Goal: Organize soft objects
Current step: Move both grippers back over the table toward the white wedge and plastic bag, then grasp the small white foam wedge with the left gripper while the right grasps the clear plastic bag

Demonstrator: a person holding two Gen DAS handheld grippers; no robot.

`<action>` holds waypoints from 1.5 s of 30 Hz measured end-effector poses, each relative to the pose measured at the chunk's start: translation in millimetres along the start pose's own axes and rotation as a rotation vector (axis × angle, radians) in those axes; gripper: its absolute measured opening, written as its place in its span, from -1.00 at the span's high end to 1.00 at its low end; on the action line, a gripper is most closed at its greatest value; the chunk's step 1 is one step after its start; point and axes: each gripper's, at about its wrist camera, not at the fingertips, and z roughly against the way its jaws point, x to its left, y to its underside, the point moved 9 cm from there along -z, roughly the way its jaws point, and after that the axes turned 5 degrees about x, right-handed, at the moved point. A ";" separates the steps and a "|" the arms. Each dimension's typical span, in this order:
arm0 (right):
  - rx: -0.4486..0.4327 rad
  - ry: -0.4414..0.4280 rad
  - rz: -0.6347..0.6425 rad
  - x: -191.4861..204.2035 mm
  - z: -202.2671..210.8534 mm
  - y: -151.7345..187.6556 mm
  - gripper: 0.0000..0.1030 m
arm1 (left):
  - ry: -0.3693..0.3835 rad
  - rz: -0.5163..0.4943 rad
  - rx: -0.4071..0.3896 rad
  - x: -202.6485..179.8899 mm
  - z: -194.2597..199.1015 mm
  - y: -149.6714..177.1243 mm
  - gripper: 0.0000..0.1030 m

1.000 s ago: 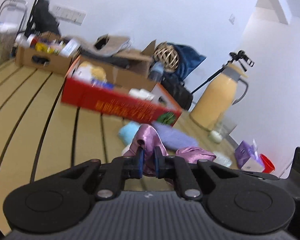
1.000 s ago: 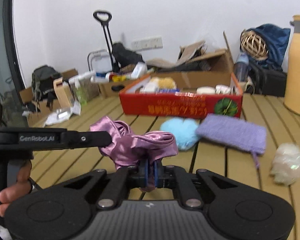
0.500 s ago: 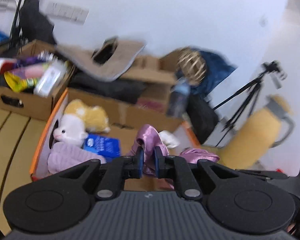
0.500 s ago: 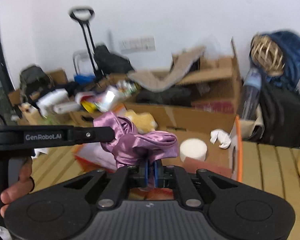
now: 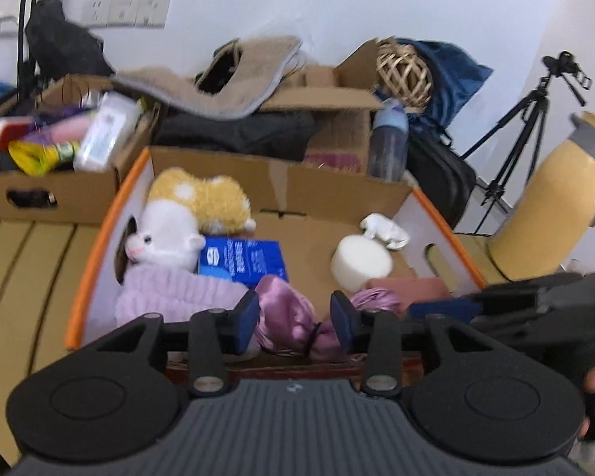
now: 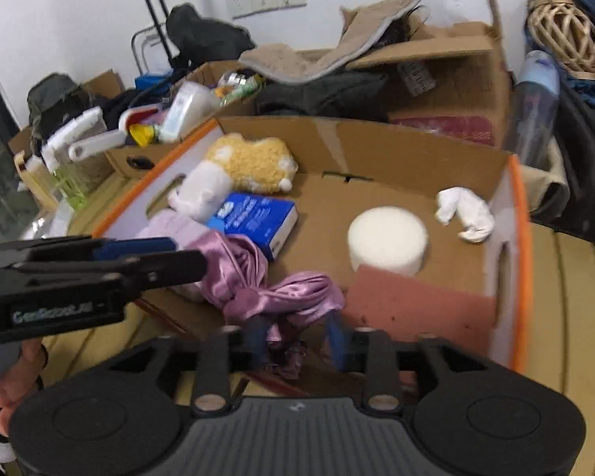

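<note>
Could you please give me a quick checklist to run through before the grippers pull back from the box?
1. Left gripper open around the satin cloth: ok.
2. Right gripper open: ok.
3. Cloth fully inside the box: not ok, it drapes over the near edge.
4. Cloth free of the right fingers: cannot tell.
5. Free floor by the white foam round: ok.

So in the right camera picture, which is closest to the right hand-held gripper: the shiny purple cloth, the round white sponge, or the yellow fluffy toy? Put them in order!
1. The shiny purple cloth, right at the right hand-held gripper, between its open fingers.
2. The round white sponge, farther in, a bit to the right, in the box.
3. The yellow fluffy toy, at the back left of the box.
</note>
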 end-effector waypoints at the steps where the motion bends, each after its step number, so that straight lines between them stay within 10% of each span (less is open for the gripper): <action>1: -0.020 0.010 0.000 -0.6 13.7 -2.4 0.15 | -0.005 -0.009 -0.013 -1.9 11.6 -2.3 0.22; 12: -0.304 0.090 0.033 27.7 208.9 12.7 0.05 | -0.043 -0.095 -0.193 -34.2 170.2 -2.9 -0.06; 19: -0.437 0.125 0.067 64.2 271.5 104.6 -0.11 | -0.094 -0.179 -0.344 -58.6 263.4 80.1 -0.50; 26: -0.575 0.171 0.009 90.4 289.8 247.8 -0.28 | -0.104 -0.165 -0.380 -64.4 311.7 205.8 -0.69; 32: -0.482 0.219 -0.094 94.9 261.3 346.9 -0.36 | -0.133 -0.167 -0.297 -57.0 317.9 283.9 -0.81; 45: -0.466 0.304 -0.110 67.8 238.0 343.7 -0.37 | -0.137 -0.140 -0.251 -54.3 272.7 274.0 -0.77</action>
